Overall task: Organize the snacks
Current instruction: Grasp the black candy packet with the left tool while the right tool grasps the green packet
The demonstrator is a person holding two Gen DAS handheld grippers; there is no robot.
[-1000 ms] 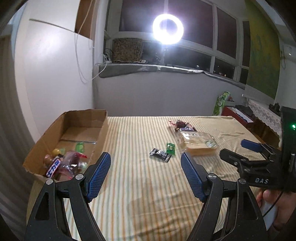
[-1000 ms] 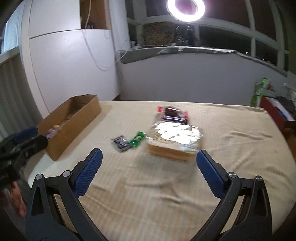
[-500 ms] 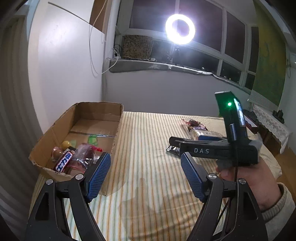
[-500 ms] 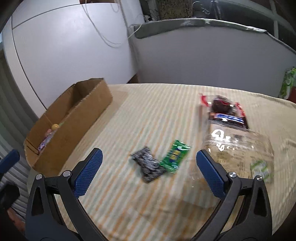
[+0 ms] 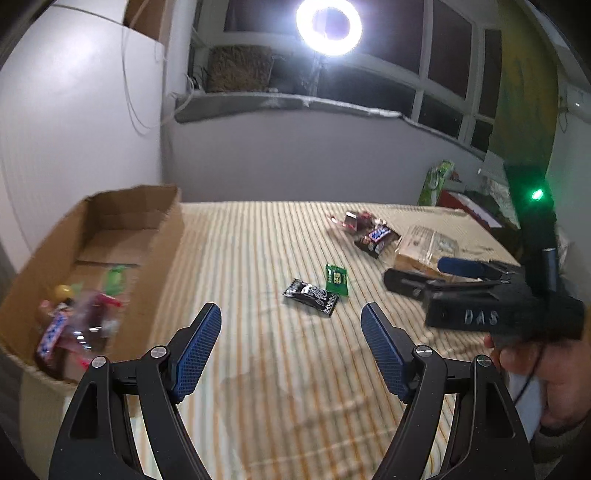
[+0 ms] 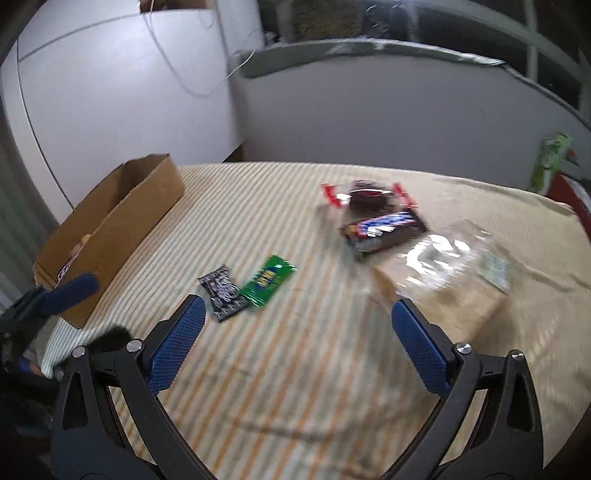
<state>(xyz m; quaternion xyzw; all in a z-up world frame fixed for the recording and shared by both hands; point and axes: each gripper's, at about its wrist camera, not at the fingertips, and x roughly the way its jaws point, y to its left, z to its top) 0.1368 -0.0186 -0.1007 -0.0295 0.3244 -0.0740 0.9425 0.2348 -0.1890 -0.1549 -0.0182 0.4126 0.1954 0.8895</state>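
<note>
On the striped cloth lie a black sachet [image 6: 222, 291] [image 5: 310, 297] and a green sachet [image 6: 267, 280] [image 5: 336, 278], side by side. Behind them sit a dark chocolate bar [image 6: 384, 229], a red-ended clear packet [image 6: 365, 194] and a big clear-wrapped loaf pack [image 6: 443, 273]. My right gripper [image 6: 297, 306] hovers just short of the two sachets; its jaws are closing and nothing is between them. My left gripper [image 5: 291, 317] is open and empty, in front of the sachets. The cardboard box [image 5: 110, 221] at the left holds several snacks [image 5: 74, 321].
A hand [image 5: 535, 369] holds the right gripper at the right of the left wrist view, over the loaf pack. One left finger [image 6: 74, 290] shows beside the box's near corner. A ring light [image 5: 328, 24] glares above the far windowsill.
Both views have dropped closer to the cloth and the loose snacks. The right gripper has shifted from the middle to the right of the left view, and its jaws look slightly narrower.
</note>
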